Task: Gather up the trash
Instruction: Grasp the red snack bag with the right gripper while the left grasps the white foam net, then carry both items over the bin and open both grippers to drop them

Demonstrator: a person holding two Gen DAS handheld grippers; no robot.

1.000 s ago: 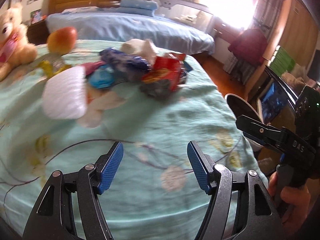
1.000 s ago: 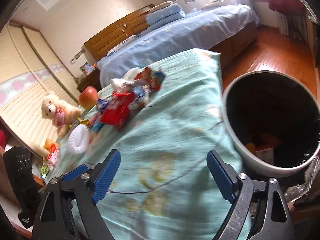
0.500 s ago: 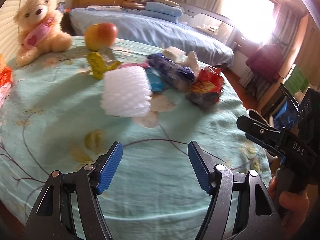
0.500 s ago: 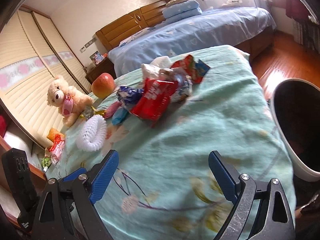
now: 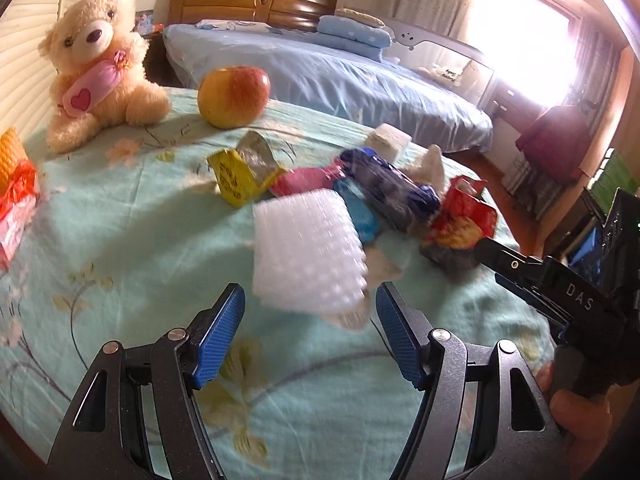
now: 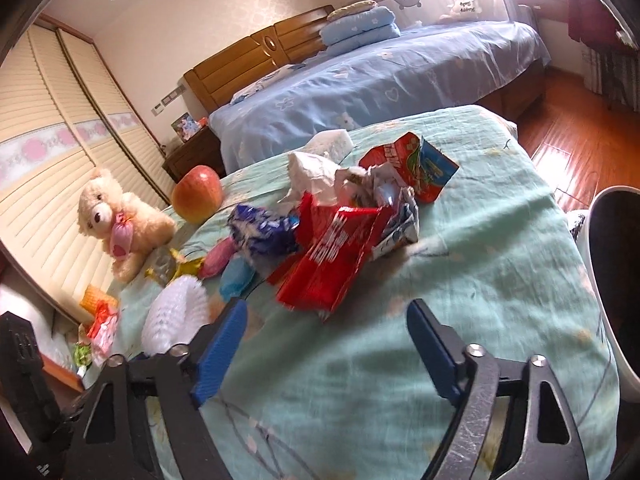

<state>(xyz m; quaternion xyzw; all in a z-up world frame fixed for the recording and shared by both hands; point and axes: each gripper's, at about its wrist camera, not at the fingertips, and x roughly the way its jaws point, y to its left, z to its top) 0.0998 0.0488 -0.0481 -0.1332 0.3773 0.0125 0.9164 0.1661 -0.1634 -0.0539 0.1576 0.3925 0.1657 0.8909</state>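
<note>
The left gripper [image 5: 310, 334] stood with its blue pads apart and nothing clamped, the white foam fruit net [image 5: 306, 252] lying just beyond its tips on the green floral bedspread [image 5: 132, 240]. The right gripper [image 6: 326, 350] had its jaws just closing a little yet empty, a red wrapper [image 6: 332, 258] with unreadable white lettering just ahead. Farther out lay the trash pile, an apple [image 5: 233, 96] and teddy bear [image 5: 98, 68]; "DAS" showed on the other gripper's body, and the white bin [image 6: 600, 280] sat at the bed's right edge.
</note>
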